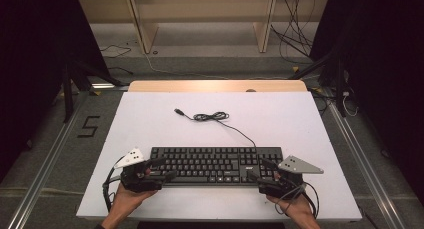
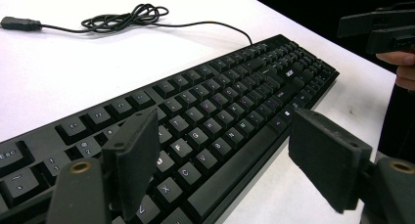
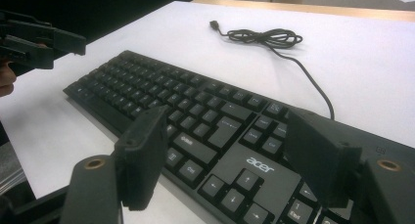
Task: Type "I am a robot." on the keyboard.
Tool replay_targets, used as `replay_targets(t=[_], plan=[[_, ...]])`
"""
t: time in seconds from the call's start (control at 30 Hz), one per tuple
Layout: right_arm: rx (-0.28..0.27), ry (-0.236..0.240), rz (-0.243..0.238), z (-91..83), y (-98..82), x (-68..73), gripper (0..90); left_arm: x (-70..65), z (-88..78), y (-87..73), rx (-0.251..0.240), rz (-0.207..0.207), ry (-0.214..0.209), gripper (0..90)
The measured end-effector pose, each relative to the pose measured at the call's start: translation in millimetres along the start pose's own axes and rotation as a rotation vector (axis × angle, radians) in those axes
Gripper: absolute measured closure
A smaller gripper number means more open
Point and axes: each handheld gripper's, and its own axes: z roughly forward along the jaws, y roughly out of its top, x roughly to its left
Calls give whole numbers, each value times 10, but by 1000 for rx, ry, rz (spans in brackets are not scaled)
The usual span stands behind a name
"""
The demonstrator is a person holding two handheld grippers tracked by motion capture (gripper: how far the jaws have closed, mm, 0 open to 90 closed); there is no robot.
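A black keyboard (image 1: 215,165) lies across the near half of the white table, and its cable runs back to a loose coil (image 1: 210,117) and a USB plug (image 1: 178,111). My left gripper (image 1: 164,168) is at the keyboard's left end. In the left gripper view its jaws stand open (image 2: 225,155) just over the keys (image 2: 235,101), with nothing pressed between them. My right gripper (image 1: 260,169) is at the right end, also open (image 3: 230,155), over the arrow-key area (image 3: 195,111). Each gripper view shows the other gripper farther off (image 2: 377,31) (image 3: 44,40).
The white table top (image 1: 300,124) has bare room behind and beside the keyboard. A wooden strip (image 1: 215,85) runs along its far edge. Beyond it are the floor, loose cables and wooden shelf legs (image 1: 145,34). Dark stands flank both sides.
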Motion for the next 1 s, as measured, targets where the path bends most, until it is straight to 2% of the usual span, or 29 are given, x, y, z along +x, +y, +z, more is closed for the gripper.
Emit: replay_targets(t=[0.47,0.77,1.0], plan=[[2,6,2,46,15,23,335,2,4,0,3,0,2,269],[19,43,0,199,70,109,331,31,-8,2,3,-13,18,270],[40,66,-22,354,108,190,325,61,-17,3,5,-26,32,271]])
